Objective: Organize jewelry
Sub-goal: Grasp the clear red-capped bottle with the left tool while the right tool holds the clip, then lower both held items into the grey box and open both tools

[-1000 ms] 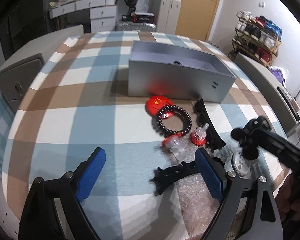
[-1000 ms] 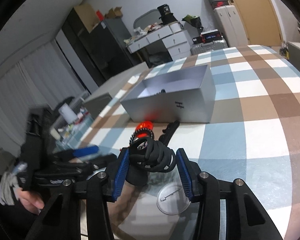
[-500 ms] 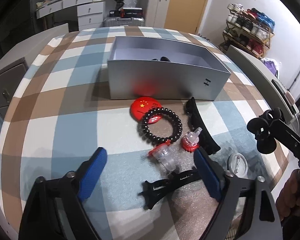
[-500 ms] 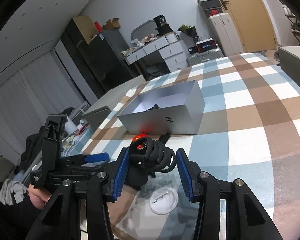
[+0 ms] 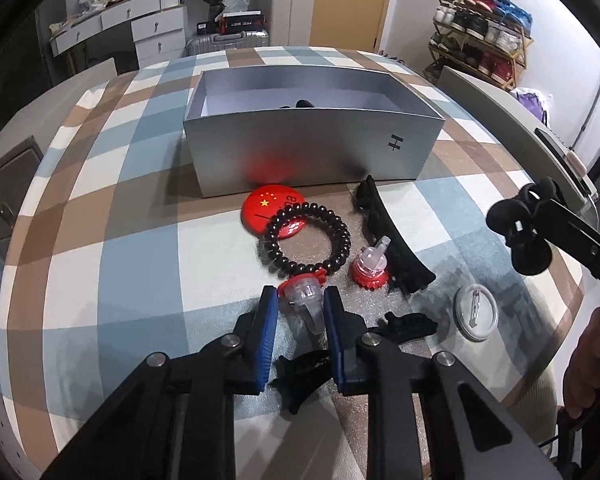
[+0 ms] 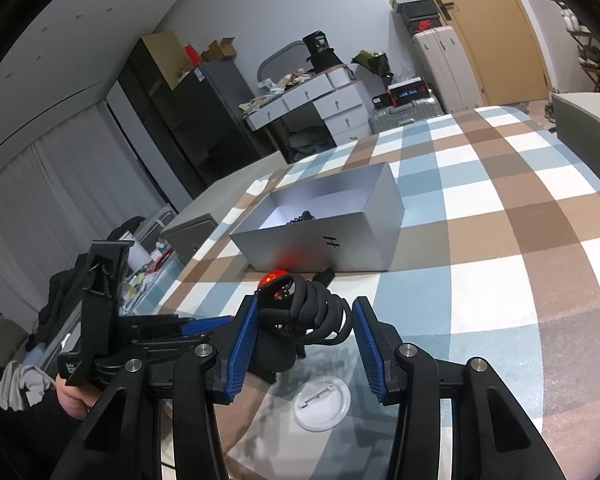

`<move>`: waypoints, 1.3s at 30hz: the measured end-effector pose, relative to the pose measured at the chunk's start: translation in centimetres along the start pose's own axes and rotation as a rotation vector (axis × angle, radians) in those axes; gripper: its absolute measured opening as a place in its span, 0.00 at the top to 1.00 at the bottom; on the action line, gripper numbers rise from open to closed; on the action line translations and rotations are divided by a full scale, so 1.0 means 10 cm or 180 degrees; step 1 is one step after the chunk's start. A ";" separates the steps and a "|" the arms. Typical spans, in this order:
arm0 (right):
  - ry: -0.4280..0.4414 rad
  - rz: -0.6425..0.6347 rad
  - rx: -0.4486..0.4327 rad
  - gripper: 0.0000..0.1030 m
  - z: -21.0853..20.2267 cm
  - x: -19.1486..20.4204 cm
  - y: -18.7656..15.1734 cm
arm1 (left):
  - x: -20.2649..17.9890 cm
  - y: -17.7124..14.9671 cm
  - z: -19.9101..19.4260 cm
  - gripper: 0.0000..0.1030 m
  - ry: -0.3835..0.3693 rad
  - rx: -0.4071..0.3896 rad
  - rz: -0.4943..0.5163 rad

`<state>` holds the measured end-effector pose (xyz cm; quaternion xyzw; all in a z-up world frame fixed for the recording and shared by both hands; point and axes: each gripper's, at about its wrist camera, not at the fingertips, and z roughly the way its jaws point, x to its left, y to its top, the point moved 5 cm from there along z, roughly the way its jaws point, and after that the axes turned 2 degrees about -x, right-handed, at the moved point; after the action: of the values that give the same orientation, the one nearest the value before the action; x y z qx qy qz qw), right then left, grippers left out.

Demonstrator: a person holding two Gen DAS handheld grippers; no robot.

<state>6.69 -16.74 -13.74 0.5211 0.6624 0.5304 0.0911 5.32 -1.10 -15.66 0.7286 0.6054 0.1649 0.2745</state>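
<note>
Closing my left gripper (image 5: 301,312) squarely on the clear charm (image 5: 303,302); right gripper (image 6: 305,334) is hanging half-open around a black coil (image 6: 312,312), maybe loose.

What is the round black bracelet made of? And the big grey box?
The bracelet looks like glossy dark beads, perhaps polished wood or stone: each one glints. The box looks like matte silver-grey cardboard: thin straight walls, soft sheen, white inside.
</note>
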 end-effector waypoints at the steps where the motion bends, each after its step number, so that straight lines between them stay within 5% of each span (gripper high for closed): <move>1: -0.0006 0.0002 0.0007 0.55 0.00 -0.01 0.00 | 0.00 0.00 0.00 0.83 -0.0003 -0.0007 0.0014; 20: 0.0105 -0.0210 -0.0055 0.55 0.05 0.28 0.24 | 0.26 0.16 -0.42 0.84 0.0122 -0.0440 -0.0189; 31: 0.0257 -0.0377 -0.0180 0.55 0.29 0.40 0.63 | 0.40 0.63 -0.45 0.84 0.0077 -0.0750 -0.0215; 39: 0.0257 -0.0311 -0.0279 0.55 0.47 0.22 0.97 | 0.30 0.96 -0.27 0.84 -0.0129 -0.0754 -0.0194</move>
<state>14.59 -13.15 -7.02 0.4618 0.6664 0.5743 0.1129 12.03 1.28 -7.98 0.6755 0.5979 0.2121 0.3757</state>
